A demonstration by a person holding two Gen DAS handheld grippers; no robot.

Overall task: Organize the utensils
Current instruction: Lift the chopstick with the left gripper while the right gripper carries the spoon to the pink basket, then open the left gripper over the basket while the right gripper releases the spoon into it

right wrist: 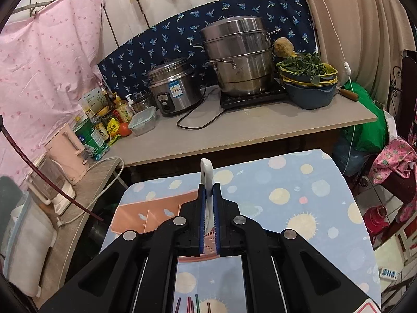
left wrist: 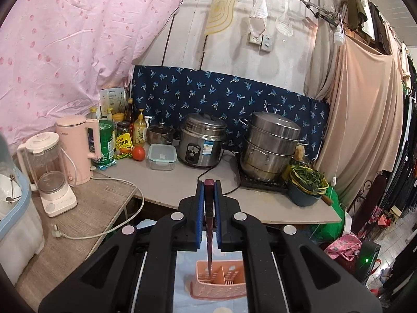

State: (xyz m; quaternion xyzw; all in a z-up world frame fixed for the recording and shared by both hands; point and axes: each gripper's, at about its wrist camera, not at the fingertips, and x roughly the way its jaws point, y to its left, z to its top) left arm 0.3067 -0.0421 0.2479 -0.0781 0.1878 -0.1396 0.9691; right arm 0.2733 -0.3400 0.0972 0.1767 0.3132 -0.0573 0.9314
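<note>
1. My left gripper (left wrist: 209,182), centre of the left wrist view, is clamped narrow on a dark maroon chopstick (left wrist: 209,224). It's squarish at the top end and tapers to a point at the bottom.
2. Chopstick tip sits at or just inside the left compartment of the pink perforated plastic holder (left wrist: 220,281), low centre of frame. Can't tell if the tip touches anything inside; my gripper body blocks the holder's sides.
3. My right gripper (right wrist: 208,186), centre of the right wrist view, is closed on a white glossy spoon (right wrist: 207,182). The rounded handle end w/ a hole sticks up past the blue ribbed pads (right wrist: 201,208).
4. Spoon's bowl end runs down btwn the pads and is mostly hidden, so its shape is unclear.
5. Under the right gripper the pink holder (right wrist: 156,208) shows as a flat salmon patch left of centre, partly covered by the gripper.
6. It stands on a pale blue cloth w/ suns and dots (right wrist: 299,203).
7. At the bottom edge of the right view, several coloured chopstick ends (right wrist: 189,304) are cut off; the count is unclear.
8. A thin maroon chopstick (right wrist: 39,177) curves across the left side of the right view, bent by the lens.
</note>
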